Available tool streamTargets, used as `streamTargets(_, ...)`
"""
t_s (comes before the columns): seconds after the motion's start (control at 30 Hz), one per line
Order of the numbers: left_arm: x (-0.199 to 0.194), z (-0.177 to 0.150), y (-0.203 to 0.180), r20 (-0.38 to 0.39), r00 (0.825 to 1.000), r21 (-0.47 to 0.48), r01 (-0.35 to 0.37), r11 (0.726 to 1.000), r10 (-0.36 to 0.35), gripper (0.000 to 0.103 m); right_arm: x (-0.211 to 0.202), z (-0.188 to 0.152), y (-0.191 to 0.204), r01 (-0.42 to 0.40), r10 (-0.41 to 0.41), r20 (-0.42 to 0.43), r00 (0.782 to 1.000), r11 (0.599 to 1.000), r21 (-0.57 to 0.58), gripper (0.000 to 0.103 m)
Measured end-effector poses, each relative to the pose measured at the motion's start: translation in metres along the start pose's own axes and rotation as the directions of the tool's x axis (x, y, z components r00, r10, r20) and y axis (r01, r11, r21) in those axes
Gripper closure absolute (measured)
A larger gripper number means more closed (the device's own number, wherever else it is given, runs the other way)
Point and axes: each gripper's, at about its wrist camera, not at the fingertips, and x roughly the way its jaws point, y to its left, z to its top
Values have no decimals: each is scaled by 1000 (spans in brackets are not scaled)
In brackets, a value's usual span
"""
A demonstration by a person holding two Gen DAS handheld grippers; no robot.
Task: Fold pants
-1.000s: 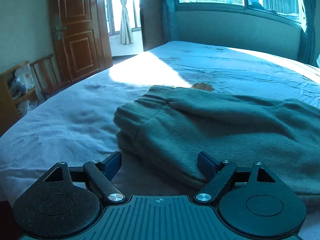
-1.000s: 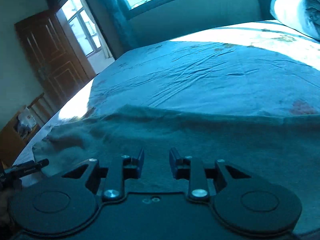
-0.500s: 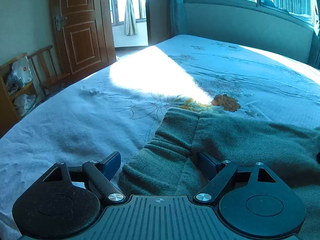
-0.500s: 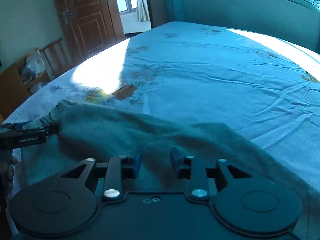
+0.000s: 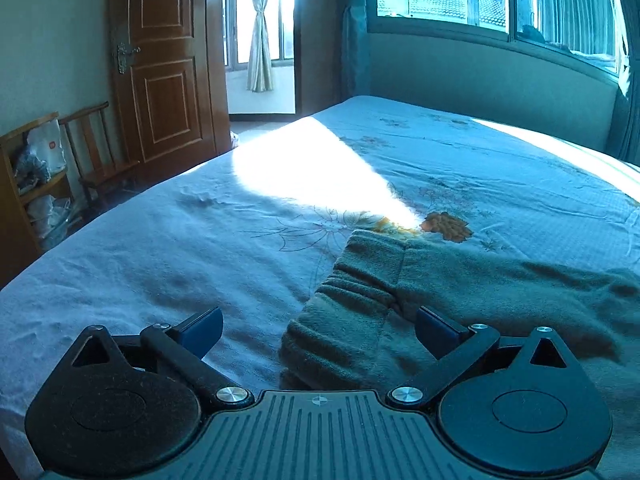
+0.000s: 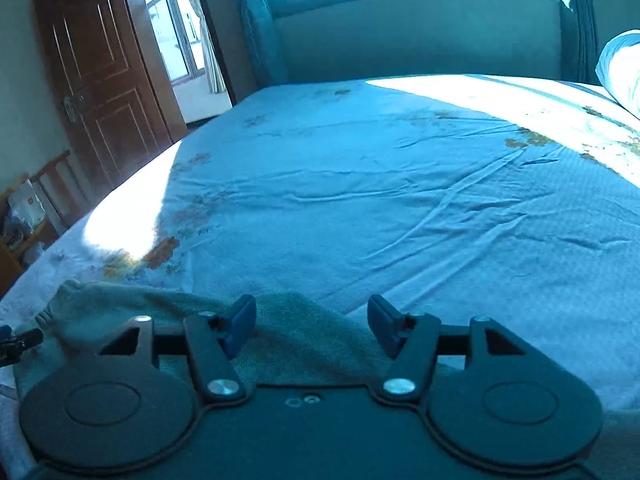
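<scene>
Two grippers hover over green fleece pants [image 5: 460, 292] lying on the bed [image 5: 200, 248] near its front edge. The left gripper [image 5: 318, 330] stands at its widest, jaws just opened further, the ribbed waistband [image 5: 356, 292] lying below and between the pads but unpressed. The right gripper [image 6: 312, 322] has also just been opening; its jaws stand moderately apart over a hump of fleece, gripping nothing. Both have evidently let go after a fold, so the step in hand is release and smoothing. To do it well, lift the pads clear without snagging the nap, then check that the layers lie edge on edge before regripping; a dragged pad would pull the top layer askew. The garment's long axis runs along the bed's front edge, waistband end toward the left side, nearest the door [image 5: 164, 64], with the legs trailing rightward. How many layers are stacked cannot be told.
</scene>
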Motion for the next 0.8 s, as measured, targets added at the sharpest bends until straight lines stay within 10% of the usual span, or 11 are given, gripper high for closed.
streamTargets(0.13,-29,-7,-32,4,996,4,88,996,-88,1,-112,-34,-88,63,-102,149,984,967,247,39)
streamTargets(0.33,-65,-27,-118,-25,979,46,202,978,-201,0,-260,-123,-234,209,-402,144,904,712,670,37)
streamTargets(0.47,-93,-51,-205,-61,943,137,331,934,-326,0,-297,-174,-295,143,-443,137,886,542,828,39)
streamTargets(0.63,-127,-101,-305,-168,904,245,424,872,-392,0,-296,-197,-329,105,-453,124,883,448,888,68)
streamTargets(0.8,-168,-119,-364,-169,863,293,505,812,-475,0,-292,-199,-343,47,-408,163,898,458,887,67)
